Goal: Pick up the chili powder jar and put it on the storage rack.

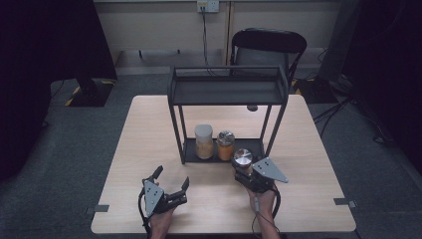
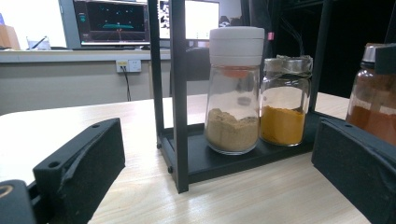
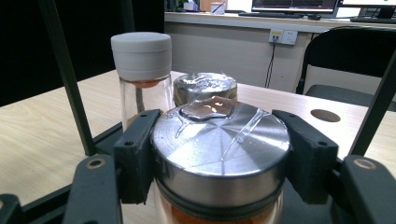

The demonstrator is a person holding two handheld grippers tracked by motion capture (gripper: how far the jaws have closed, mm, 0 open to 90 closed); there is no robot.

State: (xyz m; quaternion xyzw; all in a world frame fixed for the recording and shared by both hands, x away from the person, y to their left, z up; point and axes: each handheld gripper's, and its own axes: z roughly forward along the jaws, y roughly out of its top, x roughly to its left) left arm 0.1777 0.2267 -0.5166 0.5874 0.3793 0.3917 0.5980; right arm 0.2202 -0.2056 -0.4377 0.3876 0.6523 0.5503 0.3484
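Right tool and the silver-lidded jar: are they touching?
Touching. In the right gripper view, the right tool has both black jaws pressed against the sides of the silver-lidded jar, one on each side of the lid.

No text reads anywhere — jars and rack bear no legible labels.

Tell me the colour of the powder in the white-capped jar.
Tan-brown powder in the white-capped jar, clearest in the left gripper view.

Dim high view w/ dark corners; closer views brighter, glare on lid (image 3: 219, 144).
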